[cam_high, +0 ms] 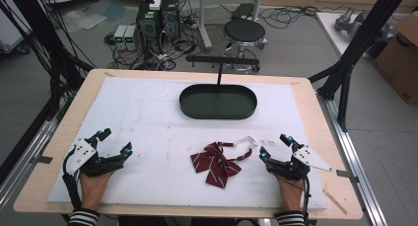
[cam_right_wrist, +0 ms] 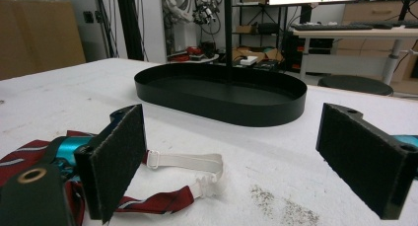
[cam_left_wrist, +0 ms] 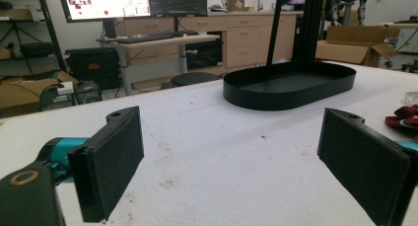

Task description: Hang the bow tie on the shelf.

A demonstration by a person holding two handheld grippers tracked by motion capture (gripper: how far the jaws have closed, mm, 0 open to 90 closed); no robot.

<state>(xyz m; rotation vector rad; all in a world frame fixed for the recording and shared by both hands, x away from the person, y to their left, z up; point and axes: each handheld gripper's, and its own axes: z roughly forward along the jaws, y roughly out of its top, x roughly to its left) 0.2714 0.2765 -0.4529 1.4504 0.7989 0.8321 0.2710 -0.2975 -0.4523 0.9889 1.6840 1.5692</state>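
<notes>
Near the table's front edge, the left gripper (cam_high: 115, 141) and right gripper (cam_high: 274, 146) gape empty, flanking the bow tie (cam_high: 216, 162) with clear cloth between.

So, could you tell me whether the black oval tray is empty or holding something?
Empty: the black oval tray shows a bare floor around its stand post.

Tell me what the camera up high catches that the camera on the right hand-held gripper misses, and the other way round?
The high view takes in the whole white table top, both hands, the left hand-held gripper and the right hand-held gripper, the full red striped bow tie between them, and the stand's crossbar. The right gripper view gives a close look at that gripper's open black pads, the tie's white strap and clasp, and a monitor and desk behind. Both share the black oval tray and the bow tie.
</notes>
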